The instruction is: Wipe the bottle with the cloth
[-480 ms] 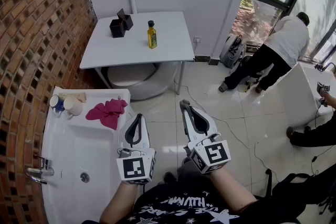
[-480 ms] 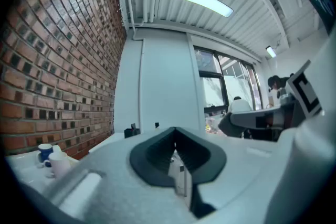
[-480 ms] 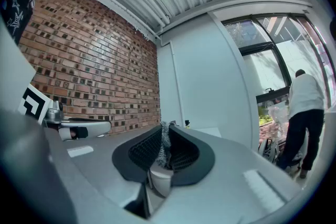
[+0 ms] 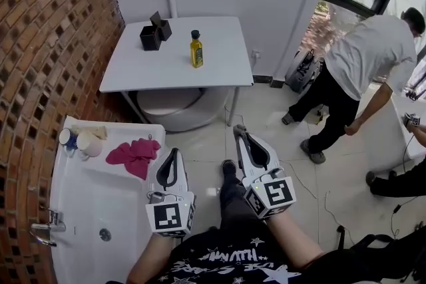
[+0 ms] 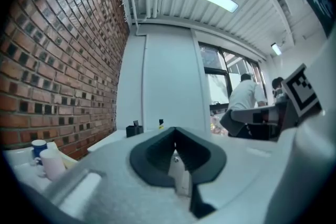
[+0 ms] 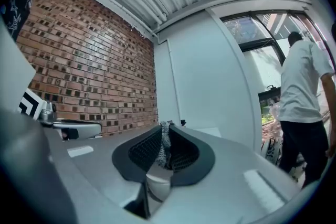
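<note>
On the table point(image 4: 219, 66) stands the bottle point(image 4: 196, 50); the pink cloth point(image 4: 135, 155) lies on the sink point(image 4: 86, 209) ledge. Left gripper point(image 4: 174, 151) and right gripper point(image 4: 238, 130) are both closed, holding nothing.

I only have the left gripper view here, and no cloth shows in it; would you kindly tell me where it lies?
Observer: The pink cloth lies bunched on the far ledge of the white sink, left of the left gripper in the head view.
Operator: Thank you. How do the right gripper's jaws stand?
Observer: The right gripper is shut, with its jaws together.
Operator: And where is the sink's tap?
Observer: The chrome faucet sits at the basin's near left edge, by the brick wall.
</note>
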Action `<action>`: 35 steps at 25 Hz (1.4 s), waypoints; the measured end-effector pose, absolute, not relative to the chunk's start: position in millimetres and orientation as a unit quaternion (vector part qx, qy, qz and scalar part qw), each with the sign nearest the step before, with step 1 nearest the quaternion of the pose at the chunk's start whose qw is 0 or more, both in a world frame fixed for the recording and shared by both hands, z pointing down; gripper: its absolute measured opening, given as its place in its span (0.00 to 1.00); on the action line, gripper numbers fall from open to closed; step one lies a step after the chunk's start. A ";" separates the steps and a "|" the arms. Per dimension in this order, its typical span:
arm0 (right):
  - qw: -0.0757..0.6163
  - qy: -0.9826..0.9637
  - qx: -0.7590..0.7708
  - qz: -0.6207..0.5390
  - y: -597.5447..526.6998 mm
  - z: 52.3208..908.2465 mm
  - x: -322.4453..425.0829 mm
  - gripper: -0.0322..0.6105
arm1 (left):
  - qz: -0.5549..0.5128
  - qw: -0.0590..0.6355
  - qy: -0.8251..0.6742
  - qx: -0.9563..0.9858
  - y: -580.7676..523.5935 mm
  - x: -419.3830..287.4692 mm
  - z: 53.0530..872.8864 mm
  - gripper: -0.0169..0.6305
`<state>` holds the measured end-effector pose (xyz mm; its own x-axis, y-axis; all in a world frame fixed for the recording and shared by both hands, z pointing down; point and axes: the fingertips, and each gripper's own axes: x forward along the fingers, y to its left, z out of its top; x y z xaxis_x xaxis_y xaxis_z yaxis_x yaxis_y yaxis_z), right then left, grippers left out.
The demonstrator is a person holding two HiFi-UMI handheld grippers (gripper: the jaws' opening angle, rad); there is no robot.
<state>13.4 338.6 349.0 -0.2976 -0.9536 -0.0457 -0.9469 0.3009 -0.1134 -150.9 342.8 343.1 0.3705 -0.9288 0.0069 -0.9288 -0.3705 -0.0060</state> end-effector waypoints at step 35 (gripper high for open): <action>-0.004 0.913 -0.402 -0.066 -87.0 345.9 -18.4 0.11 | -0.028 -0.010 0.606 -0.795 -26.8 -100.6 366.1 0.03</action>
